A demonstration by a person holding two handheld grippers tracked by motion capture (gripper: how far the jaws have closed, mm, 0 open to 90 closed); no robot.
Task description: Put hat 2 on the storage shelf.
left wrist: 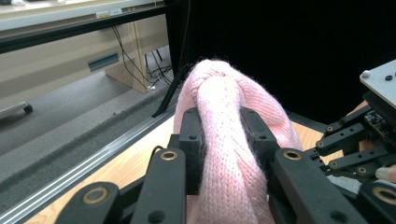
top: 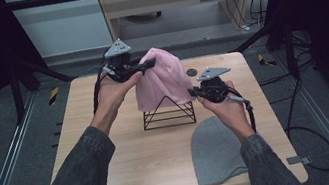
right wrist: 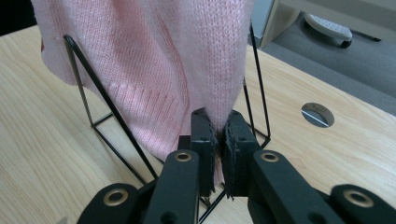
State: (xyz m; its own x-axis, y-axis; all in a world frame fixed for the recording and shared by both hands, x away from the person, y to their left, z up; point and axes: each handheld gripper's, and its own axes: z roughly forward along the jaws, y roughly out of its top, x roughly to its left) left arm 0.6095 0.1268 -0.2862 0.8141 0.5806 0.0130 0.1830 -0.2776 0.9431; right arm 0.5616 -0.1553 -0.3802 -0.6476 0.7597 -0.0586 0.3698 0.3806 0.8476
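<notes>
A pink knitted hat (top: 163, 80) hangs over a black wire pyramid stand (top: 169, 117) in the middle of the wooden table (top: 129, 169). My left gripper (top: 150, 63) is at the hat's top left, shut on a thick fold of the pink knit (left wrist: 219, 93) near the crown. My right gripper (top: 194, 91) is at the hat's lower right edge. In the right gripper view its jaws (right wrist: 219, 121) pinch the hem of the hat (right wrist: 154, 60) beside a leg of the stand (right wrist: 100, 100). The hat hides the stand's top.
A grey hat (top: 215, 152) lies flat on the table at the front right, under my right forearm. A round cable hole (top: 192, 72) sits in the tabletop behind the stand. Dark frame posts and floor rails flank the table.
</notes>
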